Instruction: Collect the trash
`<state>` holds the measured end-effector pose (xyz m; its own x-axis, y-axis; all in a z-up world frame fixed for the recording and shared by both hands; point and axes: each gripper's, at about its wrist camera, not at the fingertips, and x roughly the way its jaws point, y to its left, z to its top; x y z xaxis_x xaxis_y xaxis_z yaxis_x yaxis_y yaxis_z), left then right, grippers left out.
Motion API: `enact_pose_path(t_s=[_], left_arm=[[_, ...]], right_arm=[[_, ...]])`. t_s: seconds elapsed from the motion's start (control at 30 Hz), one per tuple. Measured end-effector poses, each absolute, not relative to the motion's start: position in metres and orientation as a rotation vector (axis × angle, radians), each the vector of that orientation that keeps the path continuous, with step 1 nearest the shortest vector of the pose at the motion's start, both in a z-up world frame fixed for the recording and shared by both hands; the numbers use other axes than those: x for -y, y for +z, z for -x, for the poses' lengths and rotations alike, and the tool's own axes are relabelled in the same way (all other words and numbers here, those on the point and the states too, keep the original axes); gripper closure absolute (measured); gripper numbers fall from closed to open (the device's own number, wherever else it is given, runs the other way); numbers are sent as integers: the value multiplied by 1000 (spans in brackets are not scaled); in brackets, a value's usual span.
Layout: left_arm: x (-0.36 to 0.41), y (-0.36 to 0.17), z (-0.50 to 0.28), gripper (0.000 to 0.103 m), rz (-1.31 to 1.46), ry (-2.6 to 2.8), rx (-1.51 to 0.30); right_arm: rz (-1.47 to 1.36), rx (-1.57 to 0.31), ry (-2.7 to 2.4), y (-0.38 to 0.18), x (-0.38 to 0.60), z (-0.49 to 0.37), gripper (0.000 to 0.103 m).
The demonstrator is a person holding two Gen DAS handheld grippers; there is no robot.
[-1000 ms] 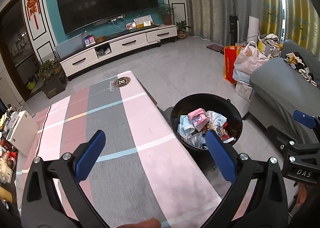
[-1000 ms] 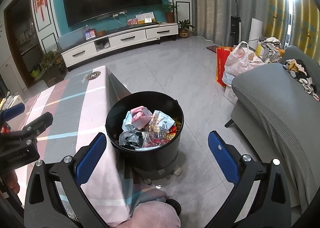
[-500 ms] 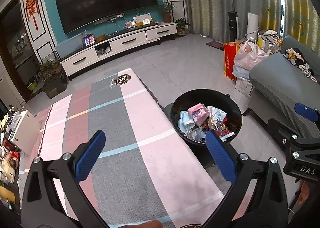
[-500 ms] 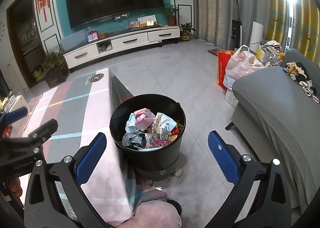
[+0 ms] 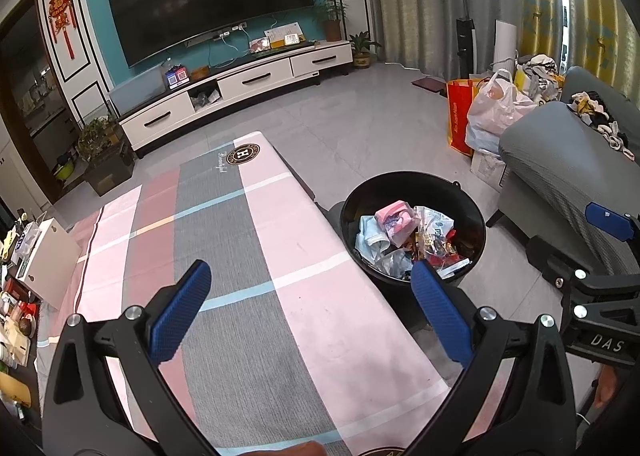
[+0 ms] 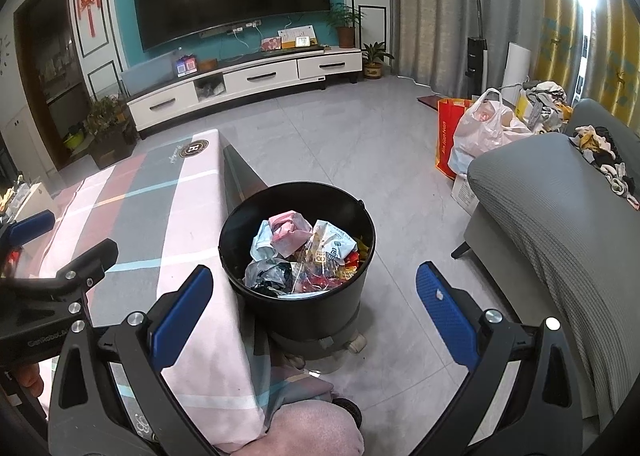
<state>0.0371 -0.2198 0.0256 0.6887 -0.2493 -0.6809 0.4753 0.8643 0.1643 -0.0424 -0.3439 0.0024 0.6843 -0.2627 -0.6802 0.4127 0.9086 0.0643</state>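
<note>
A black round bin (image 5: 478, 215) (image 6: 352, 211) stands on the floor at the right side of the cloth-covered table (image 5: 256, 240) (image 6: 132, 215). It holds crumpled wrappers and bags (image 5: 404, 232) (image 6: 304, 252), pink, pale blue, red and clear. My left gripper (image 5: 308, 276) hangs open above the table cloth with nothing between its blue pads. My right gripper (image 6: 316, 280) is open too, held above and in front of the bin, empty. Each gripper shows at the edge of the other's view.
A grey sofa (image 6: 560, 207) with clothes on it stands to the right of the bin. Shopping bags (image 6: 480, 127) sit on the floor beyond it. A white TV cabinet (image 5: 240, 83) runs along the far wall. Small clutter (image 5: 16, 296) lies left of the table.
Both grippers have drawn back and up slightly, so the bin and table look a little farther away. Both stay open and empty.
</note>
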Motion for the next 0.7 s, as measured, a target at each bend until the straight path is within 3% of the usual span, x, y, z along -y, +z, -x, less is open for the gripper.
enact_pose_path(t_s=[0.7], left_arm=[[226, 9, -41, 3, -366, -406, -733]], right_arm=[[-217, -761, -385, -16, 347, 33, 4]])
